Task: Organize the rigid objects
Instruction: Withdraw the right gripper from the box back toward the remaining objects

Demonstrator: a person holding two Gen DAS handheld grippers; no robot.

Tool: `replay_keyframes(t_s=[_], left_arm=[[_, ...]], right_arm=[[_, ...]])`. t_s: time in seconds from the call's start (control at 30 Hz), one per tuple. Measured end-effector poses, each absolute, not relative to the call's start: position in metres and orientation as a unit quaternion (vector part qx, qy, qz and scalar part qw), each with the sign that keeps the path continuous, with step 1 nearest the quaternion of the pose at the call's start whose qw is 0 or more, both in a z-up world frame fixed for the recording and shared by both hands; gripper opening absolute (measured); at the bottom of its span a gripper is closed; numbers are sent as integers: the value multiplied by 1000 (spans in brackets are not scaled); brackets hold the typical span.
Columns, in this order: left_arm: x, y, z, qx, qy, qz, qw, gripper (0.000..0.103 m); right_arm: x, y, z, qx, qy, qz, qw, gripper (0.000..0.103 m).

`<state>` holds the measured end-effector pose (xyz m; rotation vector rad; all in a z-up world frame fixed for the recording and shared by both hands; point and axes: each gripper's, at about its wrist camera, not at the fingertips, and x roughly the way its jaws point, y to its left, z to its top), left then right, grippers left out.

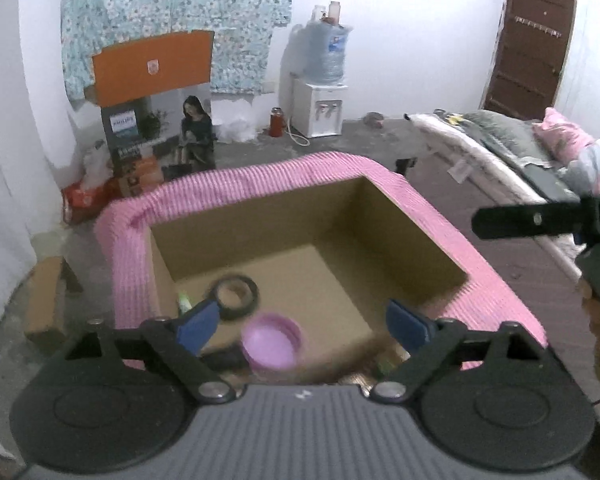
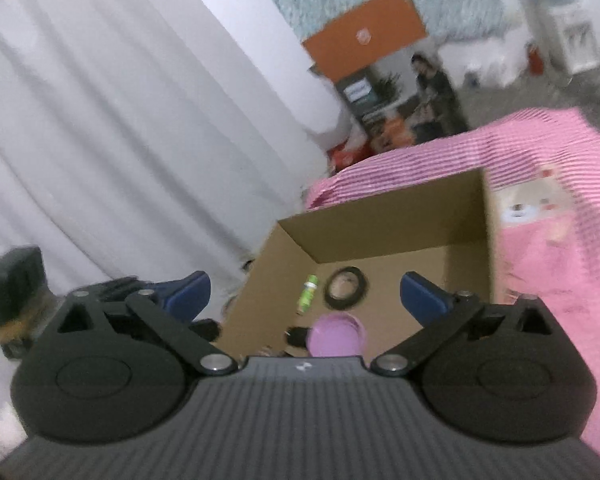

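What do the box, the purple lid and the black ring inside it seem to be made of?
Box: corrugated cardboard, going by its matte brown walls and folded corners; a pink striped cloth drapes its rim.
Purple lid: probably plastic, smooth, evenly coloured, with a moulded rim.
Black ring: dark and dull; possibly a tape roll or rubber, but blur leaves it open.

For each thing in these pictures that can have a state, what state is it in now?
cardboard box: open at the top, pink striped cloth around its rim.
black ring: lying flat inside the box.
purple lid: lying inside the box.
green tube: lying on its side inside the box.
left gripper: open, holding nothing.
right gripper: open, holding nothing.
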<state>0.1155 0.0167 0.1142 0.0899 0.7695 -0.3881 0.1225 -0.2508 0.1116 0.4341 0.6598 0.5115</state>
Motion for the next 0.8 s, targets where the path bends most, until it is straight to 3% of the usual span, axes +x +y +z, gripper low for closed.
replay_keyframes(t_s=[0.37,0.53,0.8], left_arm=[[52,22,36,-35,412,-179,893,93],[29,32,22,-39,387,-164,906,93],[11,33,20,-6,349,-140,926,93]], right_arm=[[25,-228,54,60,335,119,933,102],[9,-213,46,-8,300,75,951,102],[-7,-209,59,24,240,134,961,102]])
